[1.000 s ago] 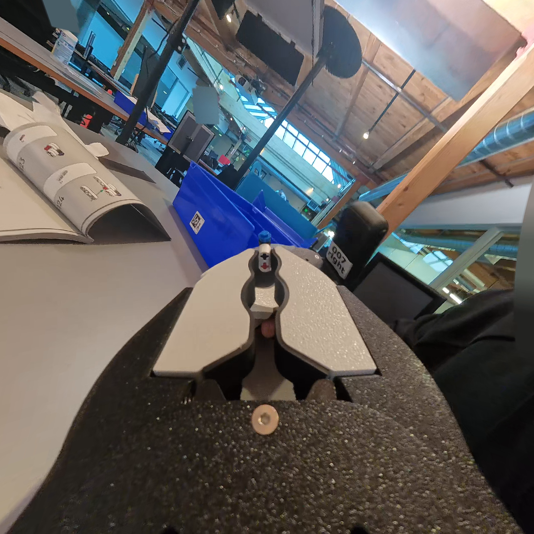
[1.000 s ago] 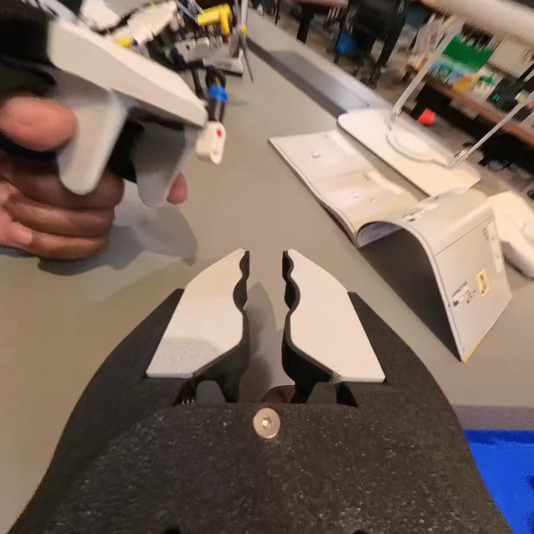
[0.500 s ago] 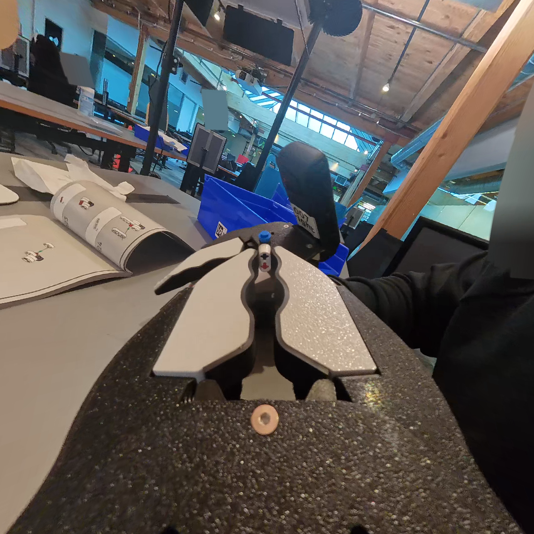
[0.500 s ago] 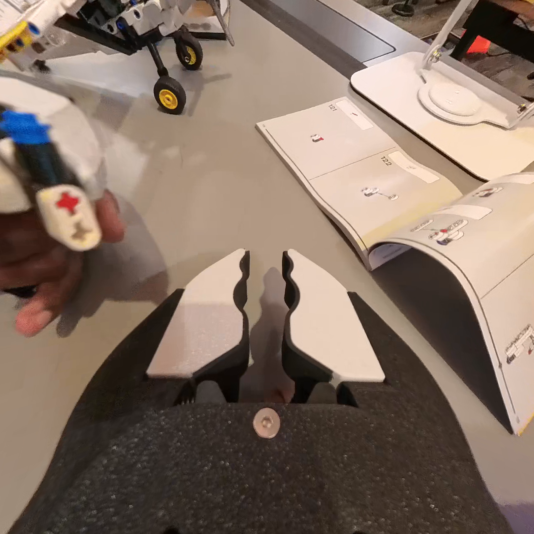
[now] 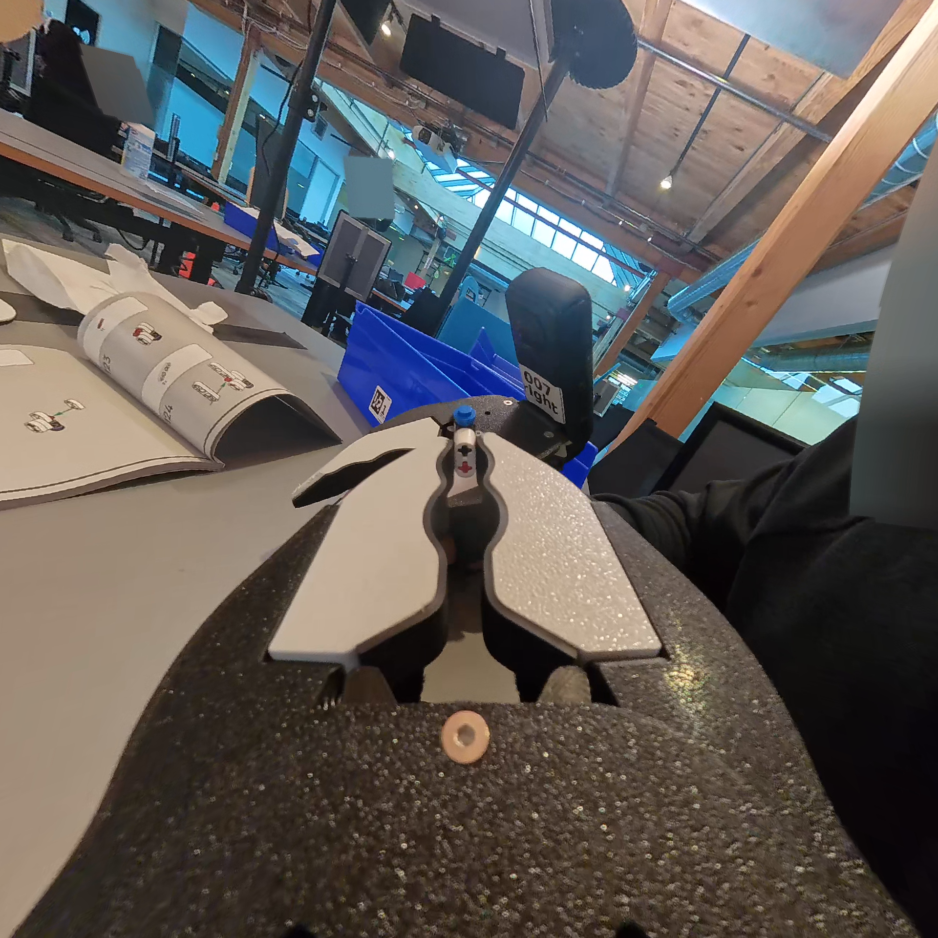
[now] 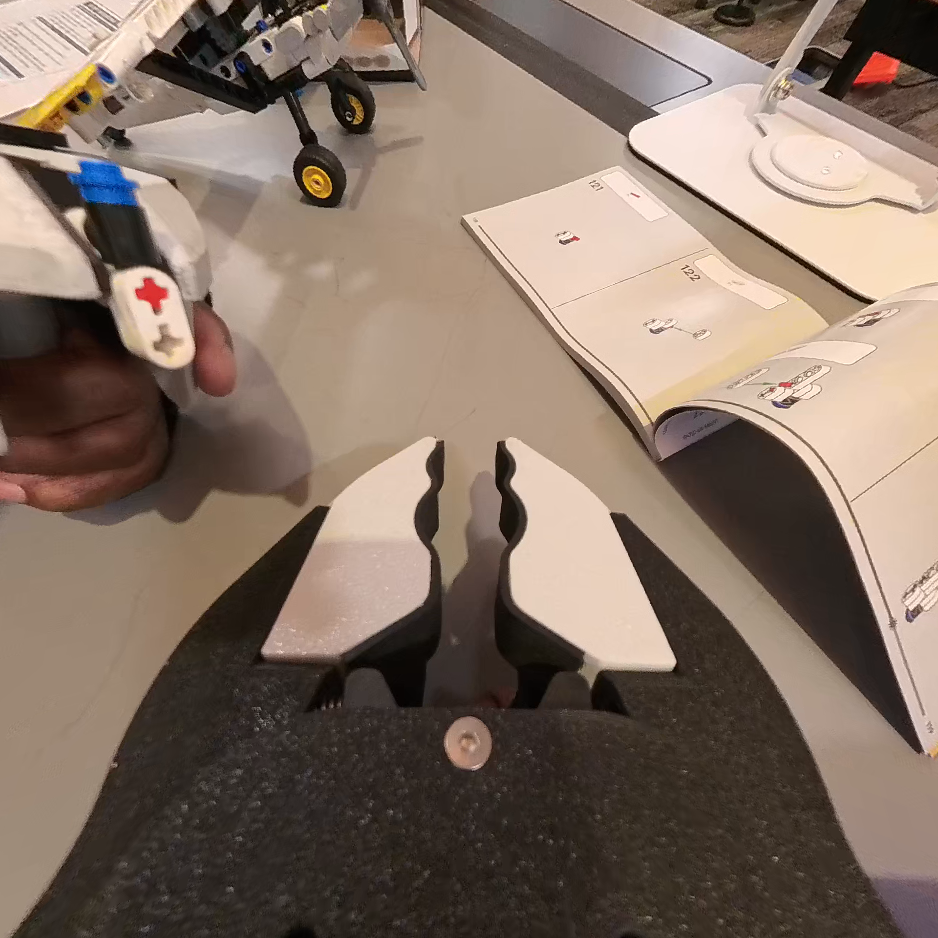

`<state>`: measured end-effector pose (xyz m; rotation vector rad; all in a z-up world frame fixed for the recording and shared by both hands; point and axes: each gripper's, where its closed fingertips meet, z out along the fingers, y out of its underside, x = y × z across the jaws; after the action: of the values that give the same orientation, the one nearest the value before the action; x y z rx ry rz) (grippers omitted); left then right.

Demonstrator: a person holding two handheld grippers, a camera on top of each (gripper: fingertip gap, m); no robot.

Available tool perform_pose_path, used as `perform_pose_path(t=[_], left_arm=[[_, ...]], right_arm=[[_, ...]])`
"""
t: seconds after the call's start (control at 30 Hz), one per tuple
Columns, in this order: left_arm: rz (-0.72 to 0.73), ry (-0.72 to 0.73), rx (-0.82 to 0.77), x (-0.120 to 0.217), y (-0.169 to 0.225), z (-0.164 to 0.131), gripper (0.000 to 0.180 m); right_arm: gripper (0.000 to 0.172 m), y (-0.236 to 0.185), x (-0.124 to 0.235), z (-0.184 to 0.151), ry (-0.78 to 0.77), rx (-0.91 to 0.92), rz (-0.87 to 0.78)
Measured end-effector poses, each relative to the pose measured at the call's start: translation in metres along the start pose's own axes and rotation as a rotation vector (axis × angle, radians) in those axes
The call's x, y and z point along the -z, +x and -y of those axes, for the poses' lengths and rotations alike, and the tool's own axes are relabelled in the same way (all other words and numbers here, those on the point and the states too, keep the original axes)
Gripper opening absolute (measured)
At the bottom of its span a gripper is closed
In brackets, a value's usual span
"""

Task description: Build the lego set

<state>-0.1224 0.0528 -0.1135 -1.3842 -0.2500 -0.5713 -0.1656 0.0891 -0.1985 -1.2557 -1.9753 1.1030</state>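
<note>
Your left gripper [image 5: 464, 446] is clamped on a small white toy-brick connector [image 5: 465, 459] with two cross-shaped holes, one filled red; a black axle with a blue end cap [image 5: 463, 415] runs through it; the piece sits at the fingertips just above the centre of the left wrist view, and both pads press on its sides. In the right wrist view the same piece [image 6: 152, 317] shows at the left edge, held above the grey tabletop [image 6: 355, 330], with your hand [image 6: 86, 421] below it. Your right gripper [image 6: 469, 446] stands with its fingers apart and nothing between them, low over bare tabletop at the centre of the frame; it lies just beyond the left gripper's tips in the left wrist view. An open instruction booklet [image 6: 634, 284] lies at the right; a white lamp base [image 6: 792, 167] sits at upper right; a toy-brick aeroplane with yellow-hubbed wheels [image 6: 320, 177] stands at upper left; a blue bin [image 5: 406, 365] shows mid-frame in the left wrist view.
</note>
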Motion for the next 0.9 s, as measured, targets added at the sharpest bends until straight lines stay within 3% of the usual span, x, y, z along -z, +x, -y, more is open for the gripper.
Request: perform_pose_path(t=[0.37,0.53,0.73,0.83,0.9], left_arm=[[-0.004,0.021,0.058,0.003,-0.004,0.003,0.008],[-0.007,0.013,0.056,0.002,-0.003,0.002,0.008],[-0.013,0.009,0.05,0.002,-0.001,0.001,0.008],[-0.014,0.01,0.068,0.002,-0.001,0.0,0.008],[-0.015,0.008,0.067,0.003,0.0,0.0,0.008]], right_arm=[[0.021,0.006,0.001,0.001,0.011,0.012,-0.051],[0.03,0.051,0.01,0.019,0.096,0.185,-0.43],[0.062,0.082,0.003,0.026,-0.04,0.4,-0.74],[0.063,0.092,0.003,0.024,-0.105,0.434,-0.807],[0.053,0.096,0.005,0.023,-0.154,0.462,-0.837]])
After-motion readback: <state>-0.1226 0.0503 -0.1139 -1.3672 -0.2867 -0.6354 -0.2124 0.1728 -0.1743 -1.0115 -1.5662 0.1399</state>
